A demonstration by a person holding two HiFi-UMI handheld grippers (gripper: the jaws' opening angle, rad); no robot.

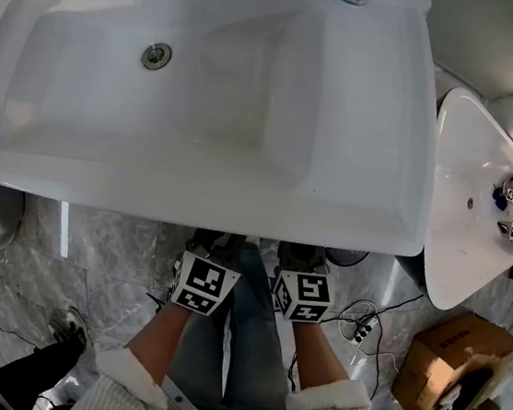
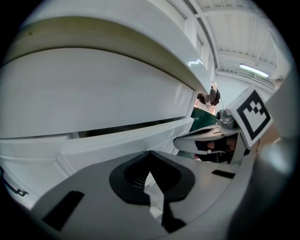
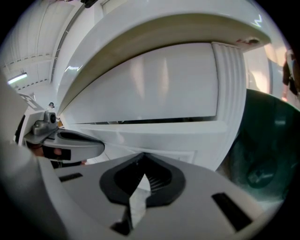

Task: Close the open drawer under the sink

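From above, the white sink (image 1: 369, 195) hides the drawer beneath it. Both grippers reach under its front rim; only their marker cubes, left (image 1: 202, 283) and right (image 1: 302, 294), show there. In the left gripper view the white drawer front (image 2: 117, 140) lies below a dark gap, under the sink's curved underside. My left gripper (image 2: 150, 159) is shut, empty, tips close to that front. The right gripper view shows the same drawer front (image 3: 164, 136) with the dark slit above it. My right gripper (image 3: 142, 161) is shut with nothing held, also just short of the panel.
My legs in jeans (image 1: 238, 355) stand on the grey marble floor. A second white basin (image 1: 466, 197) is at the right, a cardboard box (image 1: 452, 353) below it. Cables and a power strip (image 1: 362, 328) lie on the floor nearby.
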